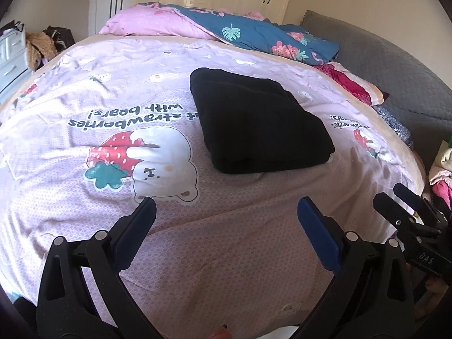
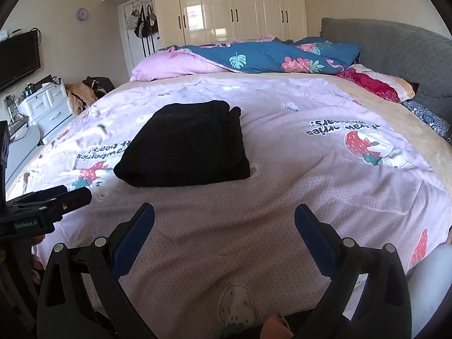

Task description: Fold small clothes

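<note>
The black garment (image 1: 260, 121) is seemingly folded on the bed (image 1: 226, 240); both hand-held grippers, left (image 1: 226, 209) and right (image 2: 224, 212), are held released, so careless regrasping could undo it.

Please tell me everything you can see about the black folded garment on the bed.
The black folded garment is a soft, matte, knit-like cloth, folded into a thick rectangular bundle of several layers. It lies flat on the pink printed bedsheet, beside the bear and strawberry print. Only the sheet touches it; both grippers are open and apart from it.
</note>
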`<state>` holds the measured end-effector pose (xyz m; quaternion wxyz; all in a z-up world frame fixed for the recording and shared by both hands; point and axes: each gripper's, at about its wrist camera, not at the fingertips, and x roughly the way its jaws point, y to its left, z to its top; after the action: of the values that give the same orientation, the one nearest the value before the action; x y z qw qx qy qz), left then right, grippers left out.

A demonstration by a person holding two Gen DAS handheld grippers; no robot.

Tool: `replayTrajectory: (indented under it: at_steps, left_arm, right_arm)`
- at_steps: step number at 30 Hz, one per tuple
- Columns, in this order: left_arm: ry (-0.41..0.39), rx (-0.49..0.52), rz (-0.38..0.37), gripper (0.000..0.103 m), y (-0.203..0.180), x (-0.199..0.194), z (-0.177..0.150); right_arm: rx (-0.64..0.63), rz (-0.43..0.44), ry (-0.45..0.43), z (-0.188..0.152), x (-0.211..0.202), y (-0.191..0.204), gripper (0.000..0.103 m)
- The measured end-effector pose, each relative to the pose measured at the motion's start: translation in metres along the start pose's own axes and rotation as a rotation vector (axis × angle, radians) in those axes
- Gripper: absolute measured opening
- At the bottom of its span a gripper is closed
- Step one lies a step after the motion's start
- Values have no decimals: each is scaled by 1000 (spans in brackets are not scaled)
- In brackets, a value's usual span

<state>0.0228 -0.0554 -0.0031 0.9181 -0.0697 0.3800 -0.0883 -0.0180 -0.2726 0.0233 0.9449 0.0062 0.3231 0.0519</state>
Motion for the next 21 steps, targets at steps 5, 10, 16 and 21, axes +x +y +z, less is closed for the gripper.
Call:
replayTrajectory:
  at_steps: [5, 10, 16, 21]
  left_arm:
    - [-4, -5, -1, 94, 1, -2, 1]
    - [-8, -10, 3, 94, 3, -2, 1]
    - [-8, -9, 17, 94, 4, -3, 2]
    - [-8, -8, 21, 94, 4, -3, 2]
  right_arm:
    - [5, -2, 2, 0, 1, 0, 99]
    - [18, -2, 8, -1, 2, -2, 99]
    - [21, -5, 12, -2, 3, -4, 99]
    - [19, -7, 15, -2, 3, -3, 99]
